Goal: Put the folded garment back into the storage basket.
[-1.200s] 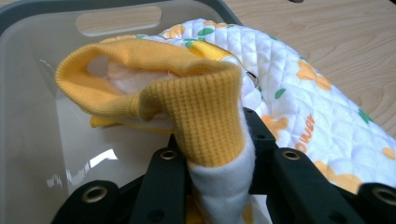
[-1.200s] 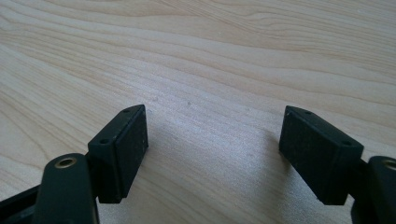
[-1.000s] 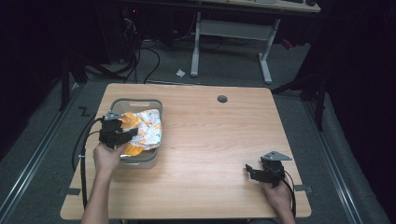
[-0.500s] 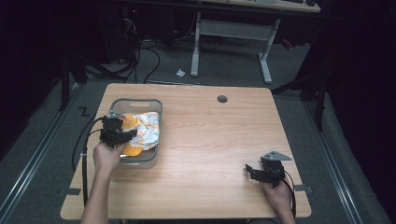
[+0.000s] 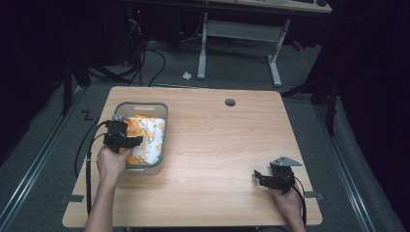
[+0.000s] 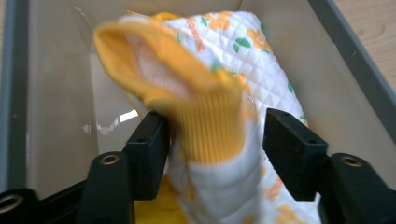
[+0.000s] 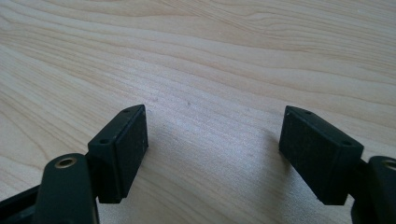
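The left gripper (image 5: 126, 137) hung over the near left part of the grey bin (image 5: 162, 113) at the left side of the wooden table (image 5: 222, 145). Its jaws had just been opening, and in the left gripper view they stood parted on either side of the oven mitt (image 6: 219, 107). The left pad (image 6: 147, 149) lay against or just beside the mitt's yellow ribbed cuff, while a gap showed between the right pad (image 6: 292, 149) and the cloth, so the mitt sat between the jaws without being pinched. The left gripper (image 6: 210, 154) pointed along the bin's length.

The oven mitt (image 5: 147, 137) lay inside the bin, white and quilted with orange flowers and green leaves, its cuff folded over towards the camera on the gripper. A few orange letters were printed near the far end of the mitt, but they were too blurred and small to read. No other label or brand could be made out on the bin or the grippers.

The right gripper (image 5: 263, 178) rested at the near right corner of the table, well apart from the bin. In the right gripper view its jaws stood wide apart over bare wood, the right gripper (image 7: 212, 154) holding nothing.
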A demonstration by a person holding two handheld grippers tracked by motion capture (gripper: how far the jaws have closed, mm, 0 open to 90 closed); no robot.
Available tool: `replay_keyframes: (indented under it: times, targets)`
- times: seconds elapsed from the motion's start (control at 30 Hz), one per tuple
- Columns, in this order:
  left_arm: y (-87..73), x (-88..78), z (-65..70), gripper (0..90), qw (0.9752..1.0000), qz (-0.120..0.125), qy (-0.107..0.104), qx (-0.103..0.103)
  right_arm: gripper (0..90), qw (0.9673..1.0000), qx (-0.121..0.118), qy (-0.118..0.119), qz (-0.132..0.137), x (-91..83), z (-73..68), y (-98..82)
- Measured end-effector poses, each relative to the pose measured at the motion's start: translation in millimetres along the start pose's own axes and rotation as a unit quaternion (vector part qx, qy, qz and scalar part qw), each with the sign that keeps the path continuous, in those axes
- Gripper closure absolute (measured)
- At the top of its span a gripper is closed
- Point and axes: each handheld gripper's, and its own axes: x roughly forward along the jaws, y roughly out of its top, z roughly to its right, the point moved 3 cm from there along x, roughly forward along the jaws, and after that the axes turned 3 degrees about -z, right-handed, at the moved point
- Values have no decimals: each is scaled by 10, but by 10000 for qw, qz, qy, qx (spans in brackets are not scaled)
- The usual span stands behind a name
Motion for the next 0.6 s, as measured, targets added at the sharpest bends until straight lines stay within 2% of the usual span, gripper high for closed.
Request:
replay_keyframes:
  times: [0.13, 0.23, 0.3, 0.37, 0.6]
  targets:
    - [-5, -93, -3, 350, 9997, 139, 188, -45, 240, 10000, 7, 1, -2, 0, -1, 0]
    - [-4, -175, 15, 341, 9991, 356, 205, -64, 240, 10000, 6, 1, -2, 0, -1, 0]
    - [1, -229, 49, 346, 9986, 493, 183, -30, 240, 10000, 8, 2, -3, 0, -1, 0]
    - [5, -277, 98, 359, 9981, 619, 50, 12, 240, 10000, 7, 2, -2, 0, -1, 0]
    - [8, -384, 311, 361, 9955, 901, -103, 288, 240, 10000, 7, 2, -2, 0, -1, 0]
